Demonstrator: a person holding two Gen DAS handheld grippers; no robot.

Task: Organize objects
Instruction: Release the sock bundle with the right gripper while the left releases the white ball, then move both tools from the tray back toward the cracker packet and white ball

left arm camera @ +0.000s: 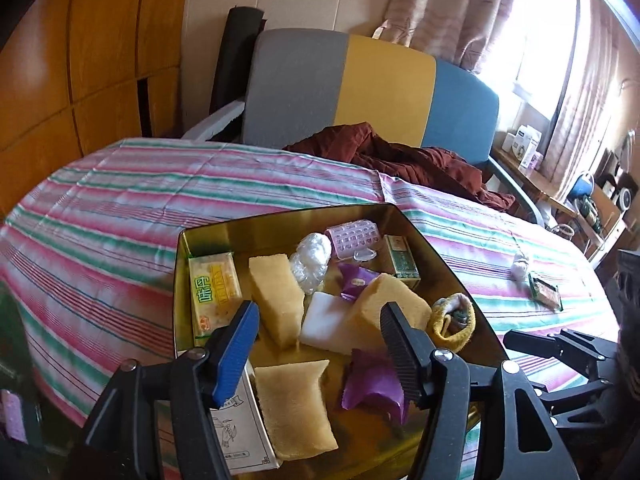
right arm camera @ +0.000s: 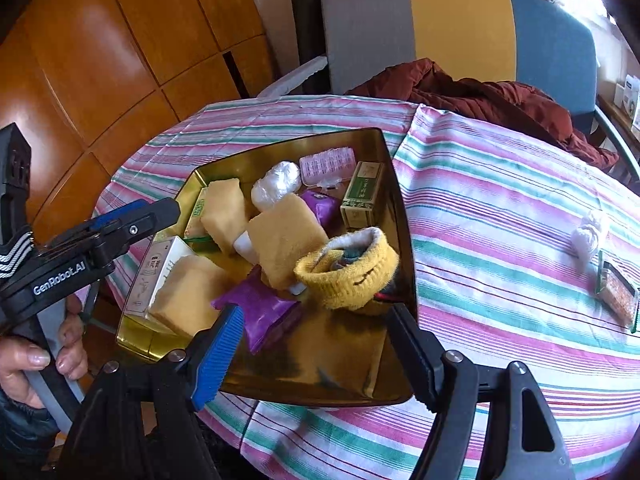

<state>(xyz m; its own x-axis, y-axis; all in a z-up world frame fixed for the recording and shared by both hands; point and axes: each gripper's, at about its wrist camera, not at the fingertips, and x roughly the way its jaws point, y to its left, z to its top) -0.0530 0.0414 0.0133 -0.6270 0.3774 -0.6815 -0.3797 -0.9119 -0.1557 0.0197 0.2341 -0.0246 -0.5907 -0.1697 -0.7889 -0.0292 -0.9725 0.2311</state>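
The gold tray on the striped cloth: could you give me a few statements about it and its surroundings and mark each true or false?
1. The gold tray holds several yellow sponges. True.
2. The yellow sock lies on the cloth outside the tray. False: it sits in the tray, by its right wall.
3. The right tool is clamped on a purple packet. False: its jaws stand open, empty.
4. A small white bundle lies on the striped tablecloth, right of the tray. True.
5. The green box is in the tray. True.
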